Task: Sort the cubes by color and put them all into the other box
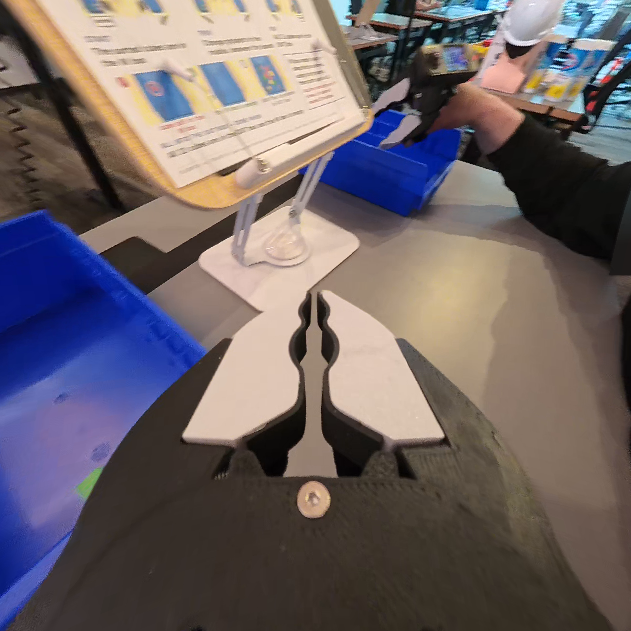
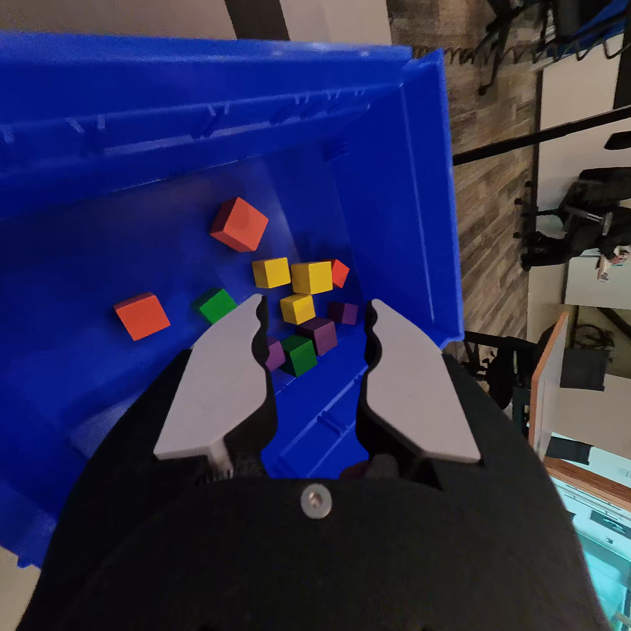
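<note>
The grey table fills the left wrist view, and on it sit two blue bins. The near bin hugs the table's left edge, and here's something: only a sliver of a green cube shows on its floor, half cut off by the gripper body. The far bin stands at the back edge, behind a tilted instruction board on a white stand.

The right gripper hovers over that far bin's rim, fingers well apart and empty. Below it, the loose cubes cluster toward the bin's right corner: three orange, three yellow, a green cube, three purple, another green to the left.

The left gripper waits over mid-table, fingers nearly together, holding nothing.

My read: a pick is in hand. Next, it should drop straight down, straddle one cube and close without nudging neighbours.

Both views are motion-blurred, and one purple cube hides behind the left finger.
</note>
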The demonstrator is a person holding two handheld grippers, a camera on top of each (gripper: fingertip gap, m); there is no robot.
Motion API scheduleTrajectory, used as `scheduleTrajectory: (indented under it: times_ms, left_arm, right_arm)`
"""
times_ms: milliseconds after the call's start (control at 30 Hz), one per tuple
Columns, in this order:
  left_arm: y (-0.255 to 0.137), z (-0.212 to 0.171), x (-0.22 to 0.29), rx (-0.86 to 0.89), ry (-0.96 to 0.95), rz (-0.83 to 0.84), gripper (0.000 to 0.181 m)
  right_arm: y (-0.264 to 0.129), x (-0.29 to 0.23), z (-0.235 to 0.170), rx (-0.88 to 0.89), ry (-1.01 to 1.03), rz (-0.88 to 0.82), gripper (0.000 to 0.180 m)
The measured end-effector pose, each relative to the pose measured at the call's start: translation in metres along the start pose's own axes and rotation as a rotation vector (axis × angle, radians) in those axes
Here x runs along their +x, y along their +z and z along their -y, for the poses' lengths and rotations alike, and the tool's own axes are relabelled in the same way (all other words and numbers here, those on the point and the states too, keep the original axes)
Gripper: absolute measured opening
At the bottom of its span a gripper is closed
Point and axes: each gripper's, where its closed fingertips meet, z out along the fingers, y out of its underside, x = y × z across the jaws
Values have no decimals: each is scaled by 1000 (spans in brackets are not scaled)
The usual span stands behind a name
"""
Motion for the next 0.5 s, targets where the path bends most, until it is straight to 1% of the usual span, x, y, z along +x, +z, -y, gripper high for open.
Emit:
scheduleTrajectory:
  times_ms: [100, 167, 200, 233, 267, 367, 433, 500]
  left_arm:
    - [-16, -5, -28, -6, -59, 107, 11]
    - [-26, -17, -56, -80, -120, 218, 22]
    - [-30, -27, -72, -139, -150, 284, 26]
    - [-33, -37, -86, -206, -177, 338, 34]
    - [-34, -50, -96, -292, -210, 364, 37]
    - [-35, -86, -124, -541, -278, 448, 38]
    - [-33, -108, -135, -706, -323, 470, 43]
    - [-30, -121, -147, -808, -342, 497, 46]
  right_arm:
    - [-10, 3, 7, 15, -16, -24, 50]
    - [-15, 4, 12, 15, -30, -44, 48]
    - [-17, 4, 14, 17, -39, -53, 47]
    - [-18, 3, 18, 20, -49, -56, 47]
    - [-19, 1, 20, 20, -58, -58, 47]
    - [-21, -4, 28, 18, -90, -60, 46]
    - [-21, -7, 31, 18, -105, -59, 46]
    - [-20, -10, 34, 17, -123, -60, 46]
